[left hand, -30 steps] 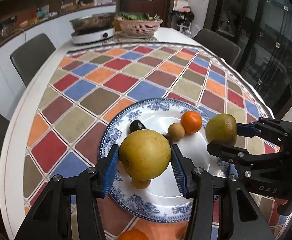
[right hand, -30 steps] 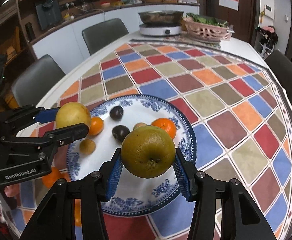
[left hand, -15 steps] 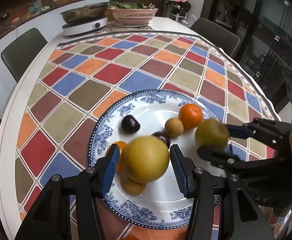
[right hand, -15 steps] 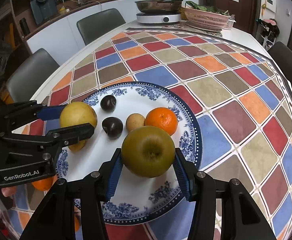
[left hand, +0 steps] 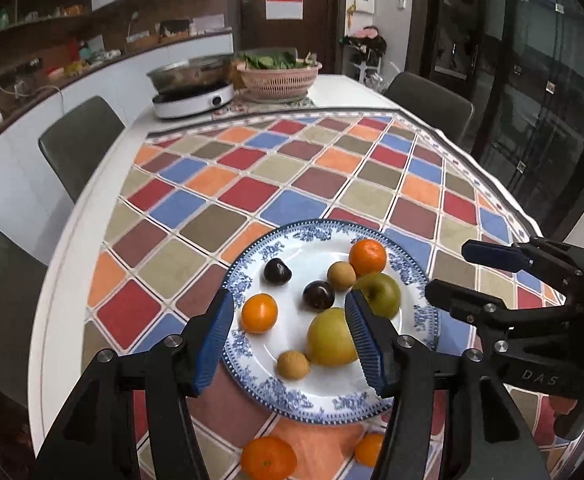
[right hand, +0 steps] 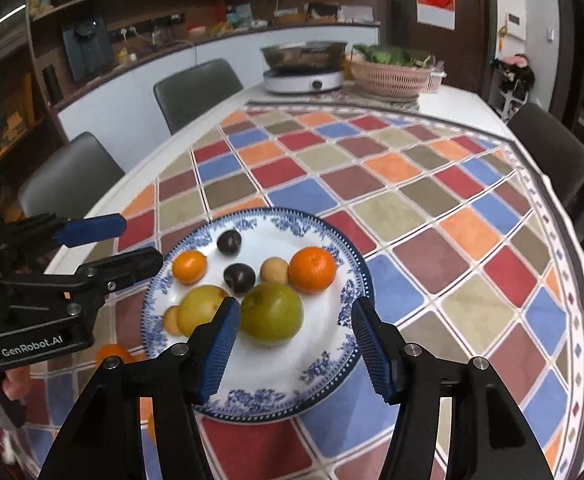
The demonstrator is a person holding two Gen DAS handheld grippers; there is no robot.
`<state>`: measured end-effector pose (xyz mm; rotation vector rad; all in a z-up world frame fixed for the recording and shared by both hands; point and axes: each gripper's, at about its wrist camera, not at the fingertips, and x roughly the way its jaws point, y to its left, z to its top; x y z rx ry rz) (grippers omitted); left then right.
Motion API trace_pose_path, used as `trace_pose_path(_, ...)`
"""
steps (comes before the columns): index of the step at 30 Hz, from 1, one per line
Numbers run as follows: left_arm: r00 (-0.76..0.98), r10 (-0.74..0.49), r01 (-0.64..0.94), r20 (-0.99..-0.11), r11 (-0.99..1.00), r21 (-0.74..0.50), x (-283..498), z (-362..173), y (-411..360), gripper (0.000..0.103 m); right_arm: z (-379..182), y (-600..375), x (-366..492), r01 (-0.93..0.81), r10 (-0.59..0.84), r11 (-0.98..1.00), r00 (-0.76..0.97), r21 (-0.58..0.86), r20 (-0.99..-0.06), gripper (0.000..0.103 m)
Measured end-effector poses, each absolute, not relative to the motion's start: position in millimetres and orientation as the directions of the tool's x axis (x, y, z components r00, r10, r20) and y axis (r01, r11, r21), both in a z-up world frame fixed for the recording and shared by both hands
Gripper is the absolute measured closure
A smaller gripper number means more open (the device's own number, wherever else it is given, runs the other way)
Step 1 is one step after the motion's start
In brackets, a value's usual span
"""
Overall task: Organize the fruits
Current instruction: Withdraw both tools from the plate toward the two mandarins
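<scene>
A blue-and-white plate point(left hand: 292, 405) point(right hand: 260, 407) lies on the checked cloth. On it rest a yellow pear point(left hand: 328, 340) point(right hand: 200, 307), a green apple point(left hand: 380, 292) point(right hand: 272, 312), two oranges point(left hand: 368, 256) point(left hand: 259, 313), two dark plums point(left hand: 318, 294) and two small tan fruits point(left hand: 293, 365). My left gripper point(left hand: 290, 340) point(right hand: 142, 242) hovers above the pear, its jaws opening and the pads clear of the fruit. My right gripper point(right hand: 296, 344) point(left hand: 472, 276) hangs over the apple, jaws also opening, pressing on nothing.
Two more oranges point(left hand: 268, 460) point(left hand: 368, 449) sit on the cloth in front of the plate. At the far end stand a cooker with a pan point(left hand: 192, 92) and a pink basket of greens point(left hand: 278, 76). Dark chairs point(left hand: 78, 144) ring the table.
Both grippers have let go of their fruit: the pear and the apple now lie on the plate. Both sets of jaws have widened and both grippers have lifted away from the plate.
</scene>
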<state>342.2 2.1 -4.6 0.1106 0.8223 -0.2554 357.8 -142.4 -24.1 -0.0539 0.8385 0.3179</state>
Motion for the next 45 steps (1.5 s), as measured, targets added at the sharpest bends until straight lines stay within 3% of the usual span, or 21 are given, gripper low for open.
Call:
trace_pose_path(19, 0.748, -0.163, 0.245, -0.643, 0.969, 0.04, 259, 46, 24, 0.036, 28, -127, 275, -0.314, 0.285, 0.946, 0.706, 0.074, -0.648, 0.044)
trace_pose_path(45, 0.691, -0.186, 0.328, -0.699, 0.942, 0.074, 235, -4, 70, 0.036, -17, -72, 247, -0.308, 0.242, 0.95, 0.627, 0.05, -0.741, 0.044)
